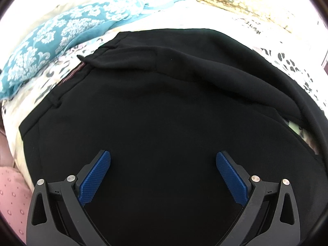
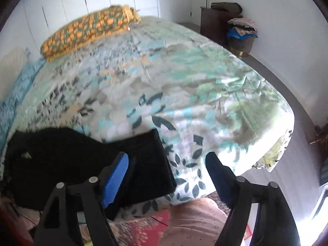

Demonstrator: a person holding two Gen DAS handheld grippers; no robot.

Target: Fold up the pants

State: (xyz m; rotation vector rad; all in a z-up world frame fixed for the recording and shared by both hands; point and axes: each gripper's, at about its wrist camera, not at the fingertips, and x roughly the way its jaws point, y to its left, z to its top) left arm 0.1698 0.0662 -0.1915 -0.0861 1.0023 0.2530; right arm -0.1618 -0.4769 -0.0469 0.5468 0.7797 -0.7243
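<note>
The black pants are spread on the patterned bedspread. Both the left gripper and right gripper are held spread, empty, above them.

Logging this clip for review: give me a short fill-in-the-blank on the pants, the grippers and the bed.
1. The pants lying on the bed are ____ in colour.
2. The left gripper hangs over the pants with its jaws ____.
3. The right gripper holds ____ between its pads.
4. The orange-patterned pillow lies at the ____ end of the bed in the right wrist view.

Missing words: black; open; nothing; far
</note>
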